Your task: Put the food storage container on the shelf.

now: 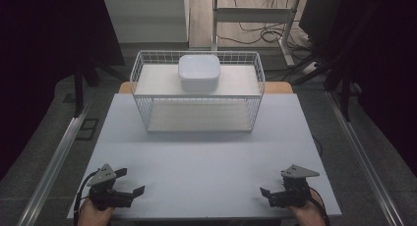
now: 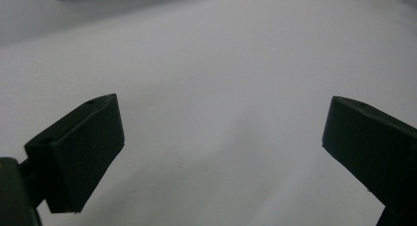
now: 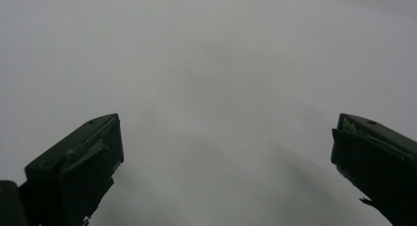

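A white rounded-square bowl [image 1: 198, 72] sits upside down on the top shelf of a white wire rack [image 1: 142, 96] at the far middle of the table. My left gripper [image 1: 133, 181] rests at the near left corner, jaws spread wide and pointing inward; in the left gripper view [image 2: 223, 113] there is bare tabletop between them. My right gripper [image 1: 273, 183] sits at the near right corner, likewise open, with bare table between its jaws in the right gripper view [image 3: 228, 123]. Both are far from the rack.
The pale grey table [image 1: 206, 152] stretches between the grippers and the rack. The rack's lower shelf [image 1: 196, 118] holds nothing. Metal rails run along both sides of the table, and desk legs and cables lie on the floor beyond.
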Available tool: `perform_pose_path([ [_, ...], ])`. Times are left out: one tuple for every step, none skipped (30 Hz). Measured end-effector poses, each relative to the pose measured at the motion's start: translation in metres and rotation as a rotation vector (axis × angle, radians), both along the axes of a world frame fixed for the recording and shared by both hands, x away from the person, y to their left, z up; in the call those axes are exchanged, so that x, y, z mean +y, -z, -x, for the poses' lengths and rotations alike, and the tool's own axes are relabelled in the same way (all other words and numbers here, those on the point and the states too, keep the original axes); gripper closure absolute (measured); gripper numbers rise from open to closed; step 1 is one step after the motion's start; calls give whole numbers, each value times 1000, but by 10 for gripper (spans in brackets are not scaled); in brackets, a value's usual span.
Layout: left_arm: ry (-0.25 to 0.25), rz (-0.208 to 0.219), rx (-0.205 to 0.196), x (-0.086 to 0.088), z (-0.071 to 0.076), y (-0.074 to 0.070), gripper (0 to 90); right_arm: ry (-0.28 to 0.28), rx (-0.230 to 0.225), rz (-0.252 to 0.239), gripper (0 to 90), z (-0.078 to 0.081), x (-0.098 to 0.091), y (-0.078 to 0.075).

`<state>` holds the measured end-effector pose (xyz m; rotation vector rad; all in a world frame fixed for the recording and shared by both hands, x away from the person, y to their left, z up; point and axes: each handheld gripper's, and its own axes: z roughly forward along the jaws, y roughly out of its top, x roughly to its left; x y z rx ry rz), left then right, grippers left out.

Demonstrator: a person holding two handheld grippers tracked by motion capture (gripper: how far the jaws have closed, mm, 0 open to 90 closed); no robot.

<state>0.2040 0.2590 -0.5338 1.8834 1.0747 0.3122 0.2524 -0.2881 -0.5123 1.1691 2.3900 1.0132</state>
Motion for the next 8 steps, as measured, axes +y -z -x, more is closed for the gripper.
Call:
perform_pose_path([
  [0,1,3,0,0,0,21,1,2,4,0,0,0,0],
  [-1,0,6,0,-1,0,21,7,-10,5,0,1,0,-1],
  [-1,2,7,0,-1,0,21,8,-9,3,0,1,0,-1],
  [-1,4,7,1,-1,0,21,7,-7,4,0,1,0,-1],
  [-2,5,8,0,-1,0,22,9,-5,2,0,1,0,0],
  [-2,4,10,0,-1,0,22,11,-5,-1,0,1,-1,0],
  [-1,5,13,0,-2,1,22,13,-2,-4,0,1,-1,0],
  [-1,5,13,0,-2,1,22,13,-2,-4,0,1,-1,0],
])
